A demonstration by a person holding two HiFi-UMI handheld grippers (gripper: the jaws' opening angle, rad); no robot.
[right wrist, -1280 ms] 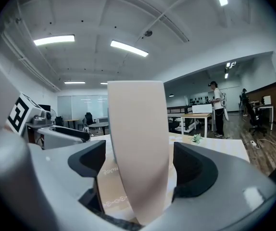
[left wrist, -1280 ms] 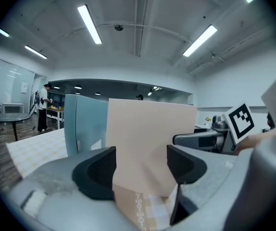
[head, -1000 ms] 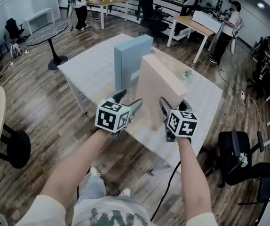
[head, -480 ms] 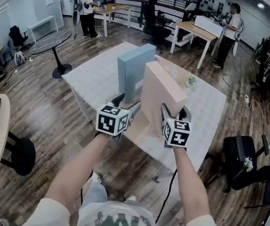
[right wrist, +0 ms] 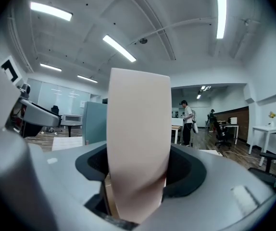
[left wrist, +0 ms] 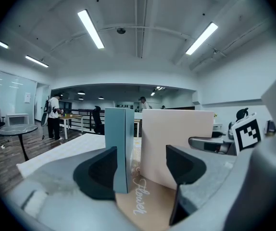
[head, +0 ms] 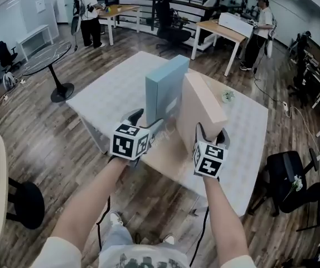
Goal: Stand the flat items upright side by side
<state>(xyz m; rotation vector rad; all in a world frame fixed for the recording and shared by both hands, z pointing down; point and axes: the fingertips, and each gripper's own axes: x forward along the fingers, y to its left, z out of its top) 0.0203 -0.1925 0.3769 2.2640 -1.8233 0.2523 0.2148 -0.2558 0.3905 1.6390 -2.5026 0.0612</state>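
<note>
Script "Flower" on flat tan card (left wrist: 152,211) by upright blue box (left wrist: 120,143), pink box (left wrist: 176,143).

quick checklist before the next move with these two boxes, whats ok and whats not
1. Blue box upright on the table: ok.
2. Beige box upright beside it, with a gap between them: ok.
3. Left gripper open: ok.
4. Left gripper clear of the blue box: cannot tell, the box edge sits right by one jaw.
5. Right gripper jaws have just been closing and now grip the beige box between them: ok.
6. Beige box base flat on the mat: cannot tell.
</note>
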